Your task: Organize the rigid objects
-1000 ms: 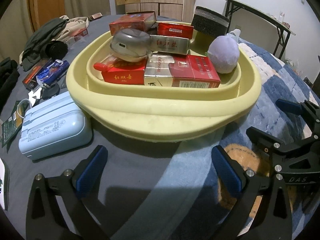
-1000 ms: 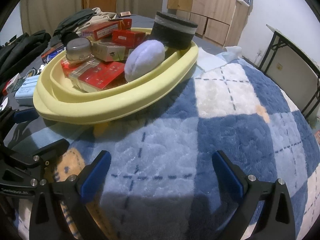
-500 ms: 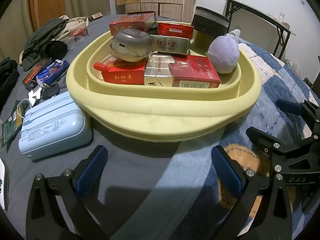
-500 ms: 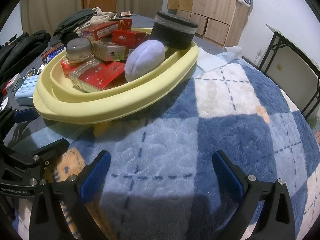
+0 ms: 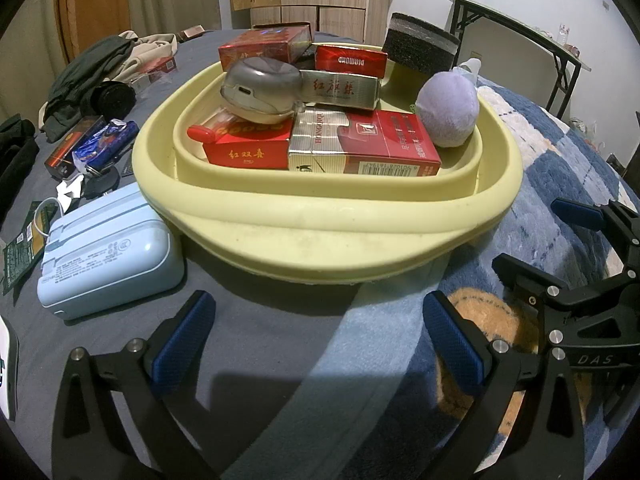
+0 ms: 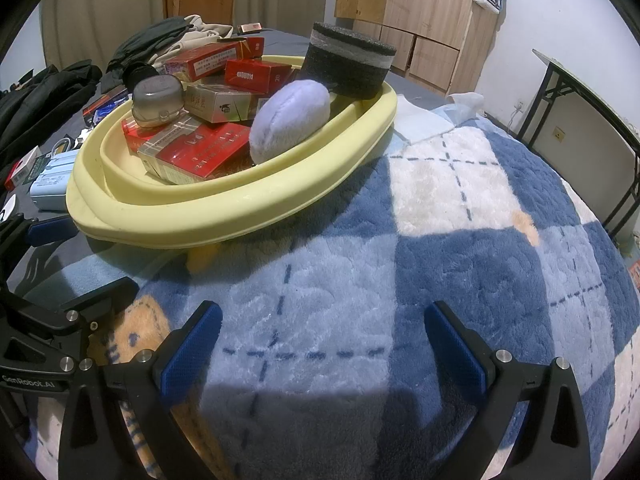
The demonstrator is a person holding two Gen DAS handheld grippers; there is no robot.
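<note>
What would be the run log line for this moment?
left gripper: open, empty | right gripper: open, empty | yellow basin: full | blue case: outside

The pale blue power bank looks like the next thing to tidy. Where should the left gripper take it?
Grip the pale blue ribbed power bank across its narrower width, coming from above: it lies flat on the grey cloth, beside the yellow basin, its long sides free.

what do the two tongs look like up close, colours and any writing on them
Both are alike: the left tongs and right tongs have black angular frames with silver screws and blue textured pads. The right frame reads "DAS" in the left view; the left frame reads "GenRobot.AI" in the right view.
</note>
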